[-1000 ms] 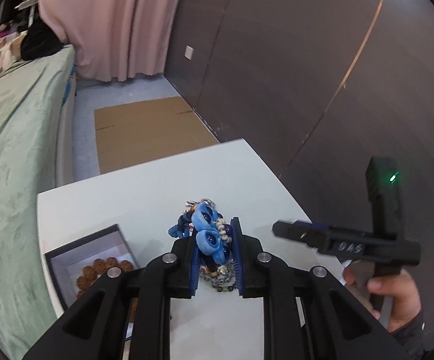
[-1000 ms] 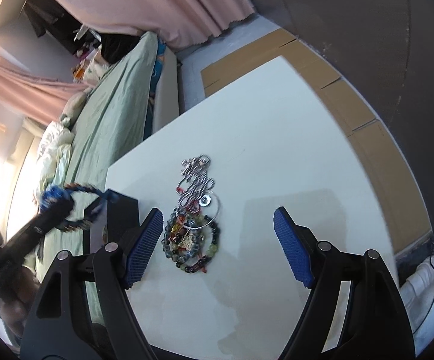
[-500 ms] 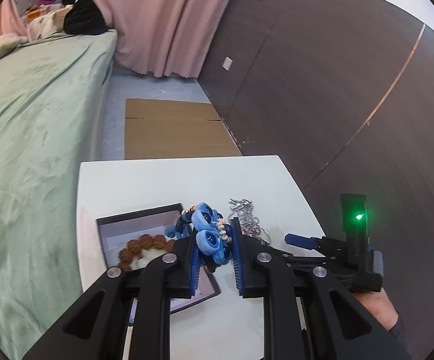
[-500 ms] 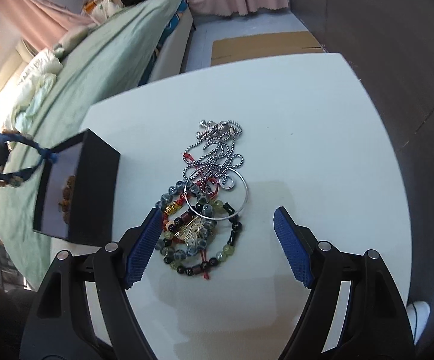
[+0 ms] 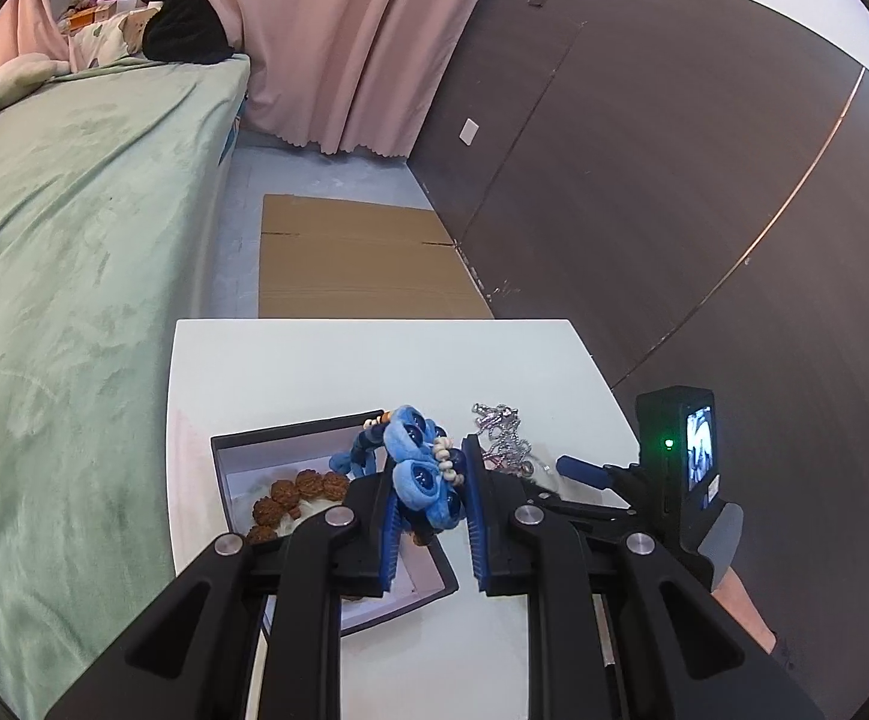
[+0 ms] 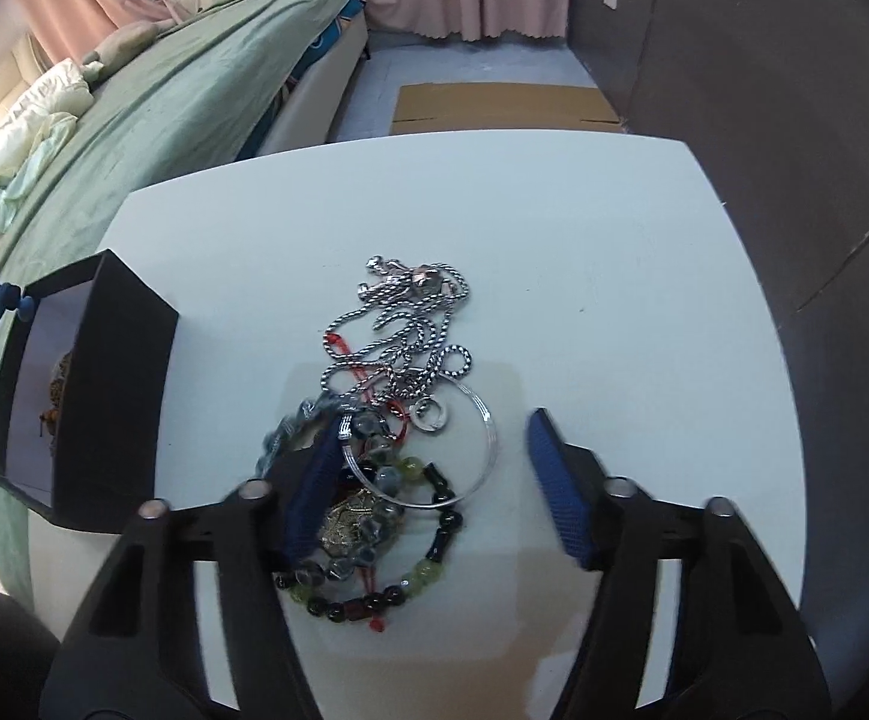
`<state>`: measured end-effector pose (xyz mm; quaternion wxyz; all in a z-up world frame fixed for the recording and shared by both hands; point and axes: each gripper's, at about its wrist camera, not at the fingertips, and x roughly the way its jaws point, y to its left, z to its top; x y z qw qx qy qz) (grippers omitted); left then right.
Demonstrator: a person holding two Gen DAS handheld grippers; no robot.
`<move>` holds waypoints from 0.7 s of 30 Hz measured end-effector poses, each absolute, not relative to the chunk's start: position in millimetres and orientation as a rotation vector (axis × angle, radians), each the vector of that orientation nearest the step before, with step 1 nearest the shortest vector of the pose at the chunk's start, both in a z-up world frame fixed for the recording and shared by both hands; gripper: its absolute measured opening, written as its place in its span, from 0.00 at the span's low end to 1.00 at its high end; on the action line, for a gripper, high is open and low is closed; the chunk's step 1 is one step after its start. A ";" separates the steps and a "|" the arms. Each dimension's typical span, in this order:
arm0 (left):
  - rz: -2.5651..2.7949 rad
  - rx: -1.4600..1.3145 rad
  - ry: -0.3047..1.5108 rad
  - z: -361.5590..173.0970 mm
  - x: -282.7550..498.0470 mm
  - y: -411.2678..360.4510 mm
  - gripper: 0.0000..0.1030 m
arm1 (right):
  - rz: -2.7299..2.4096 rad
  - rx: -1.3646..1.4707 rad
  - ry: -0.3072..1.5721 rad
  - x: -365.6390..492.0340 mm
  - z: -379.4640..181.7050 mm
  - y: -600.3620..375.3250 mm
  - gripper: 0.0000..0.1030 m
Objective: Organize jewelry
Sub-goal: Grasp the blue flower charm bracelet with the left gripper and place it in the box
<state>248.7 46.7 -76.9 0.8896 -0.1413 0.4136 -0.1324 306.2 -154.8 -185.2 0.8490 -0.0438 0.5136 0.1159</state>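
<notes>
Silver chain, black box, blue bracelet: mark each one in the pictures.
silver chain (image 6: 401, 324), right wrist view, on the tangled links in the middle.
black box (image 6: 113, 396), right wrist view, on its dark outer wall.
blue bracelet (image 5: 416, 474), left wrist view, on a large blue bead between the fingers.

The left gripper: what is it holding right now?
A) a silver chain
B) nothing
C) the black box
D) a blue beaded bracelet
D: the left gripper is shut on the blue beaded bracelet, held above the open black box; the silver chain lies on the table.

L tongs (image 5: 431, 495) clamped tight; R tongs (image 6: 434, 480) spread wide.
</notes>
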 end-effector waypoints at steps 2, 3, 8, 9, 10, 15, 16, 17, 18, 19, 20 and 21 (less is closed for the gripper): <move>-0.270 -0.296 0.865 -78.0 249.7 47.7 0.16 | 0.258 -0.073 1.091 306.7 -184.8 -158.2 0.48; -0.268 -0.297 0.866 -78.5 250.2 48.3 0.16 | 0.265 -0.064 1.095 306.2 -184.5 -159.1 0.48; -0.261 -0.295 0.872 -79.4 251.5 48.4 0.16 | 0.292 -0.006 1.097 297.8 -175.7 -168.6 0.48; -0.260 -0.294 0.873 -80.1 252.2 48.1 0.16 | 0.297 0.001 1.091 295.8 -172.9 -169.7 0.48; -0.258 -0.291 0.877 -80.4 253.0 47.1 0.16 | 0.304 0.010 1.083 293.0 -169.2 -171.0 0.48; -0.232 -0.291 0.898 -85.0 255.7 49.9 0.20 | 0.346 0.037 1.037 280.8 -151.5 -173.4 0.48; -0.219 -0.296 0.906 -86.6 256.6 51.8 0.21 | 0.357 0.040 1.025 278.4 -146.8 -172.8 0.48; -0.206 -0.299 0.911 -87.7 257.2 53.6 0.29 | 0.366 0.041 1.017 276.9 -144.2 -171.7 0.48; -0.196 -0.303 0.909 -87.8 257.0 55.6 0.40 | 0.374 0.043 1.009 275.4 -141.9 -170.4 0.48; -0.190 -0.307 0.903 -87.4 256.6 57.2 0.48 | 0.385 0.047 1.000 273.9 -138.4 -169.3 0.48; -0.182 -0.310 0.892 -86.1 255.4 59.1 0.63 | 0.394 0.052 0.994 272.2 -136.4 -168.3 0.48; -0.176 -0.311 0.879 -84.3 254.1 60.6 0.67 | 0.404 0.059 0.987 270.6 -133.9 -167.5 0.48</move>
